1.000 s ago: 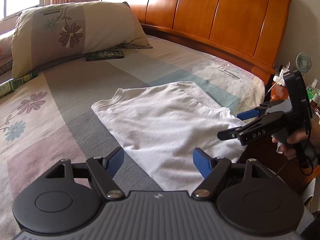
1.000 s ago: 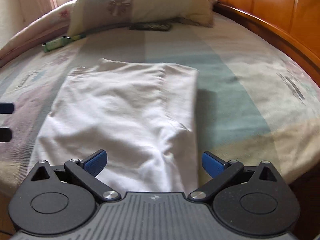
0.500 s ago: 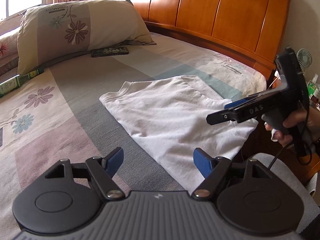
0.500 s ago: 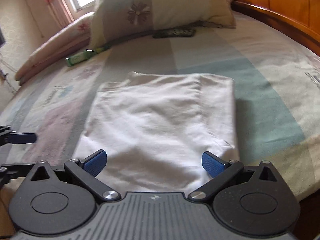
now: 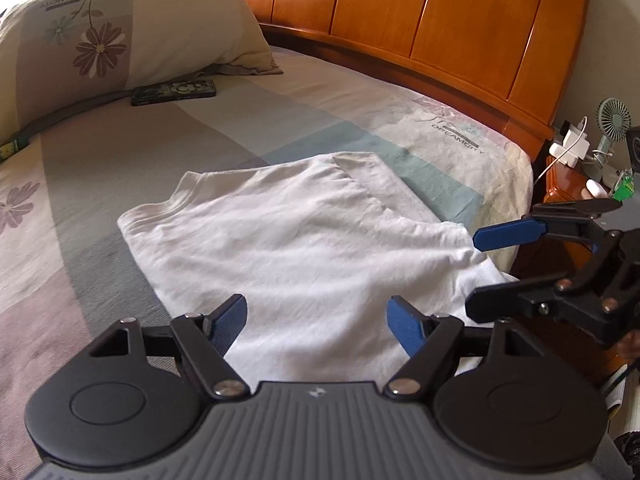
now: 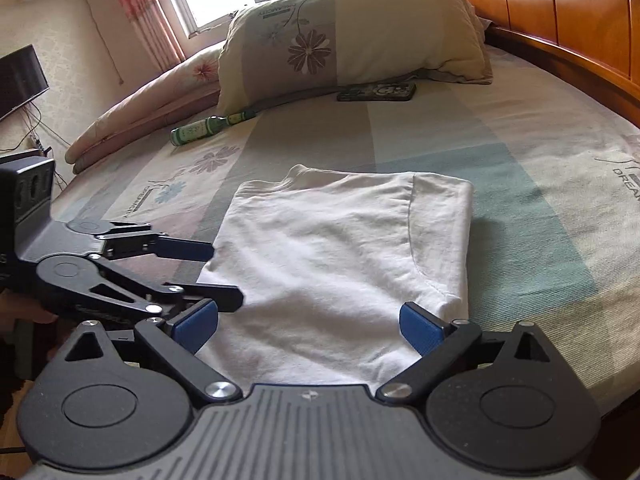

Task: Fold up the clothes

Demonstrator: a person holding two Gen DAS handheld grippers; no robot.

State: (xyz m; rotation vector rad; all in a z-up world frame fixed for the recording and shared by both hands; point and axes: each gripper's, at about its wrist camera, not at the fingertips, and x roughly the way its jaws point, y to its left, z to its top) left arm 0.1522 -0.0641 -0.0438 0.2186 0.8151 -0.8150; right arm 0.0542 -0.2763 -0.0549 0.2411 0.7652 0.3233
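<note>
A white T-shirt lies folded lengthwise into a long strip on the bed, its hem hanging over the near edge; it also shows in the right wrist view. My left gripper is open and empty just above the shirt's near left corner. My right gripper is open and empty over the hem's right part. In the left wrist view the right gripper comes in from the right at the shirt's edge. In the right wrist view the left gripper sits at the shirt's left edge.
A flowered pillow and a dark phone lie at the head of the bed, with a green bottle nearby. The wooden headboard runs along the right. A bedside table holds a small fan and chargers.
Both grippers have come down and closer to the shirt's near end. The right gripper has dropped lower at the shirt's right edge. Both stay open.
</note>
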